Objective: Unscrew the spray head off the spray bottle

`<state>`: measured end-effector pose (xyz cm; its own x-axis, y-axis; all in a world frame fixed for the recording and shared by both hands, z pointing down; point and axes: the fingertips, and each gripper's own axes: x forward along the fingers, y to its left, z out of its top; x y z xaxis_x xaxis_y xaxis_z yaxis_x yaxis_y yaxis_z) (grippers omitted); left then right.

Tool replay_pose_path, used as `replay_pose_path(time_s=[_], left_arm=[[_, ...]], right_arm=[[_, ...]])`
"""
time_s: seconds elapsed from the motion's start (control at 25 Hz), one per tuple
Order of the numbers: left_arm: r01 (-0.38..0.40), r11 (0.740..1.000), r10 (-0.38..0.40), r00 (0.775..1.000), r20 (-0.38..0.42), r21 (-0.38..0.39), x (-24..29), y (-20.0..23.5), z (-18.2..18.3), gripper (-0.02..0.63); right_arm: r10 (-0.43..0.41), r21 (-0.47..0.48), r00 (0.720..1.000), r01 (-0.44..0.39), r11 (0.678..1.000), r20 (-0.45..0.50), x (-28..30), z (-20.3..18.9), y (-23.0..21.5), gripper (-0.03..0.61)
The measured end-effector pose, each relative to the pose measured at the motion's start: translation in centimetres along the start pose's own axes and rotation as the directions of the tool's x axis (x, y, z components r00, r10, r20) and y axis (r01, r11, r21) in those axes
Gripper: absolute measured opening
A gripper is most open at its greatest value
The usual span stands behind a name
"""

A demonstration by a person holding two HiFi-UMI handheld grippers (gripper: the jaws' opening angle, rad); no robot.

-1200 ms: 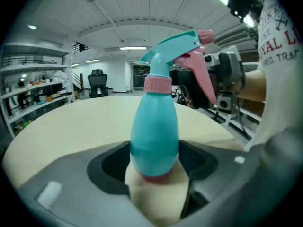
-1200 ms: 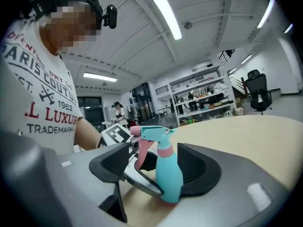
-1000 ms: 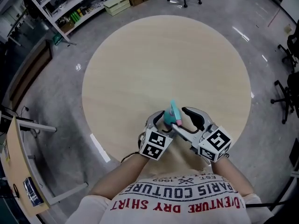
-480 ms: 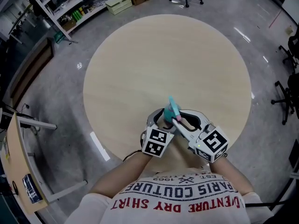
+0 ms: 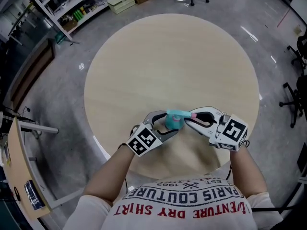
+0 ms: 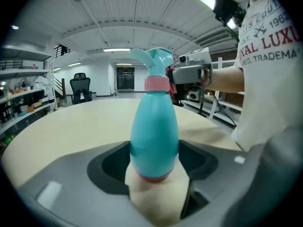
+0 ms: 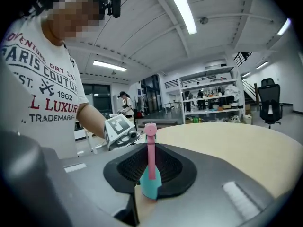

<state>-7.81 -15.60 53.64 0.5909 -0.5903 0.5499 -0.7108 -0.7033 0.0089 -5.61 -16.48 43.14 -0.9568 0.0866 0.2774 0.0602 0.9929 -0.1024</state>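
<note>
Operator wears a white short-sleeved T-shirt. Chest print: arched dark block letters "PARIS COUTURE", with a red line in the head view ending "DRY SHIRT". Small "EST." and "1962" flank a crossed-tools emblem. Below it are a red line reading "LUXU…" and a dark line reading "TRADEMA…", both cut off at the frame edge. Sleeve hangs loose; forearms bare. Black camera mounted at the head.

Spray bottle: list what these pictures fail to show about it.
- Head view: left gripper and right gripper cover most of the spray bottle.
- Right gripper view: only the spray head shows between the jaws; body hidden.
- Left gripper view: whether the pink collar has loosened, unclear.
</note>
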Motion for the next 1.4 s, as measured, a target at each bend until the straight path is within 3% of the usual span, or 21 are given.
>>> replay_pose_path(time_s=[0.12, 0.2, 0.28, 0.32, 0.48, 0.6, 0.8, 1.0, 1.2, 1.28, 1.4], left_arm=[[0.021, 1.0, -0.021, 1.0, -0.004, 0.007, 0.1, 0.2, 0.1, 0.318], [0.002, 1.0, -0.002, 1.0, -0.004, -0.012, 0.2, 0.4, 0.2, 0.318], [-0.052, 0.997, 0.052, 0.999, -0.004, -0.056, 0.2, 0.6, 0.1, 0.318], [-0.088, 0.993, 0.088, 0.996, -0.004, -0.081, 0.1, 0.7, 0.0, 0.318], [-0.246, 0.953, 0.246, 0.969, -0.021, -0.178, -0.2, 1.0, -0.3, 0.318], [-0.338, 0.911, 0.339, 0.94, -0.036, -0.237, 0.1, 1.4, 0.0, 0.318], [-0.406, 0.868, 0.409, 0.911, -0.053, -0.286, 0.5, 0.5, 0.2, 0.318], [-0.439, 0.847, 0.442, 0.895, -0.06, -0.3, 0.5, 0.1, 0.4, 0.318], [-0.417, 0.861, 0.422, 0.905, -0.049, -0.292, 0.0, -0.1, 0.0, 0.318], [-0.36, 0.894, 0.368, 0.93, -0.023, -0.267, 0.1, -0.3, -0.1, 0.318], [-0.195, 0.967, 0.201, 0.979, 0.026, -0.162, 0.0, -0.7, -0.1, 0.318]], right_arm=[[0.033, -0.044, 0.999, -0.034, 0.998, -0.016, 0.2, 0.2, 0.0, 0.046], [-0.007, -0.054, 1.0, 0.006, 0.999, -0.025, 0.1, 0.1, -0.6, 0.056], [-0.071, -0.045, 0.997, 0.07, 0.997, -0.022, -0.3, -0.1, -0.8, 0.142], [-0.103, -0.032, 0.995, 0.103, 0.994, -0.01, -0.7, -0.1, -0.7, 0.155], [-0.214, 0.032, 0.974, 0.212, 0.977, 0.068, -2.5, 0.0, -0.4, 0.152], [-0.236, 0.072, 0.968, 0.23, 0.971, 0.084, -2.5, 0.1, 0.3, 0.15], [-0.255, 0.104, 0.965, 0.249, 0.963, 0.055, 0.3, -0.2, 0.2, 0.15], [-0.28, 0.067, 0.96, 0.279, 0.958, 0.013, 2.4, -0.4, 0.2, 0.15], [-0.285, 0.035, 0.958, 0.285, 0.958, 0.009, 3.0, -0.3, 0.5, 0.133], [-0.243, 0.032, 0.97, 0.242, 0.97, 0.014, 3.0, -0.3, 0.7, 0.133], [-0.108, 0.001, 0.994, 0.108, 0.994, 0.005, 2.9, -0.3, 1.1, 0.13]])
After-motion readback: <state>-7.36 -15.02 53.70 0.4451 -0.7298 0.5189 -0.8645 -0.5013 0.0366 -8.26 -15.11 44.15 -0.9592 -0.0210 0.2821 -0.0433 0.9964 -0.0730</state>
